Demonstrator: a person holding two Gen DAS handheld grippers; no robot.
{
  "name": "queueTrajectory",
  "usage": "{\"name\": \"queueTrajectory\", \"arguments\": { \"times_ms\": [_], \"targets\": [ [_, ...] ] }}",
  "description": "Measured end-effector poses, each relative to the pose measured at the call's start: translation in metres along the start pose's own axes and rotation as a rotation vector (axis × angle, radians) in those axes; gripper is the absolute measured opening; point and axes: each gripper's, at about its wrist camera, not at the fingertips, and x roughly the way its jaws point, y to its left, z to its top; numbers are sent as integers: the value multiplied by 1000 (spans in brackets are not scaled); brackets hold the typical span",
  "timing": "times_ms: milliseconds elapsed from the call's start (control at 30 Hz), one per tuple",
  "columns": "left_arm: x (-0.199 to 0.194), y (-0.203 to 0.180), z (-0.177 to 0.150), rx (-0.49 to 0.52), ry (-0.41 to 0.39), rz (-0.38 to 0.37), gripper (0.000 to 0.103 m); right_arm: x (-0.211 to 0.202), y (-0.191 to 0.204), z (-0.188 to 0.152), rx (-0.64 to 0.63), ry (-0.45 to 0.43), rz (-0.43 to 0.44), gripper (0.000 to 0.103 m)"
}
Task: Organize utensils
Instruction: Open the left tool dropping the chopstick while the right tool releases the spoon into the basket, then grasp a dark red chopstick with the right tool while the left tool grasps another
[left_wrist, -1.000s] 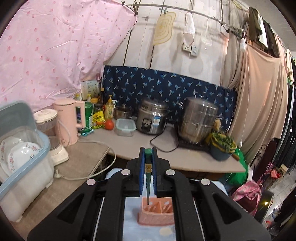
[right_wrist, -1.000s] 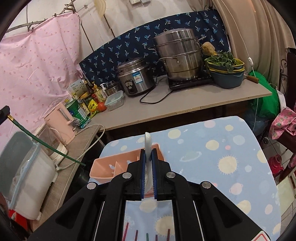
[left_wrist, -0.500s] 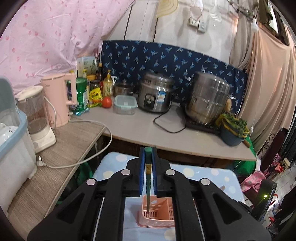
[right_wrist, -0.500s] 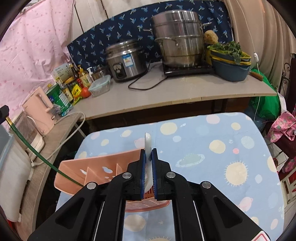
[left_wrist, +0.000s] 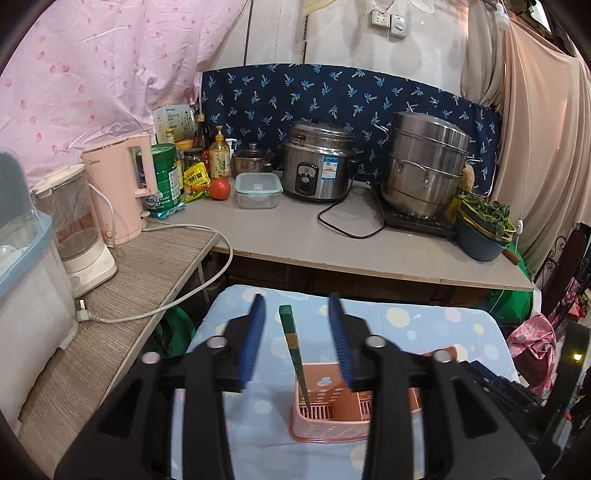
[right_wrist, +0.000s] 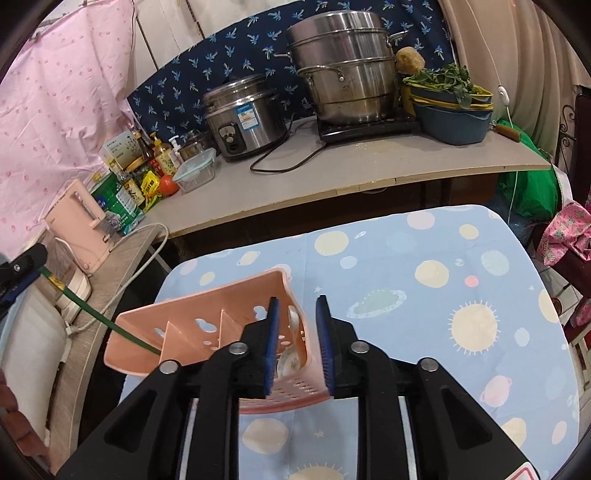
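- Both of my grippers hang over the pink utensil caddy (right_wrist: 207, 332) that stands on the table with the planet-print cloth (right_wrist: 424, 258).
- My left gripper (left_wrist: 297, 314) has just been opening its jaws; the blue pads (left_wrist: 255, 339) stand apart on either side of a green chopstick (left_wrist: 291, 347) and do not press on it.
- That chopstick leans free, its thin tip down inside an end compartment of the caddy (left_wrist: 328, 424), its thick end up between the pads.
- My right gripper (right_wrist: 295, 306) has also just been opening; its pads are parted with a gap between them, and nothing is pinched there.
- Below and between those pads, a white spoon (right_wrist: 288, 358) with a small floral print lies in the caddy's other end compartment.
- From the right wrist view the chopstick (right_wrist: 96, 317) slants in from the left gripper (right_wrist: 18, 273) at the far left.
- Behind the table a counter (left_wrist: 295, 236) carries a rice cooker (left_wrist: 317, 166) and a steel steamer pot (left_wrist: 424, 170).
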Motion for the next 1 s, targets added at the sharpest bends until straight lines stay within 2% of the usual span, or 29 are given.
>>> {"name": "queueTrajectory", "arguments": {
  "times_ms": [267, 433, 667, 867, 1000],
  "targets": [
    [-39, -10, -17, 48, -18, 38, 59, -57, -10, -22, 18, -14, 33, 38],
    [-63, -10, -41, 68, 10, 48, 61, -90, -19, -59, 18, 20, 42, 39],
    [-84, 3, -104, 73, 119, 48, 61, -122, -30, -126, 1, 82, 20, 39],
    [-91, 28, -171, 50, 236, 63, 61, -133, -27, -194, -86, 158, -42, 39],
    [-93, 44, -211, 39, 305, 77, 61, -135, -26, -230, -91, 199, -41, 39]
  ]
}}
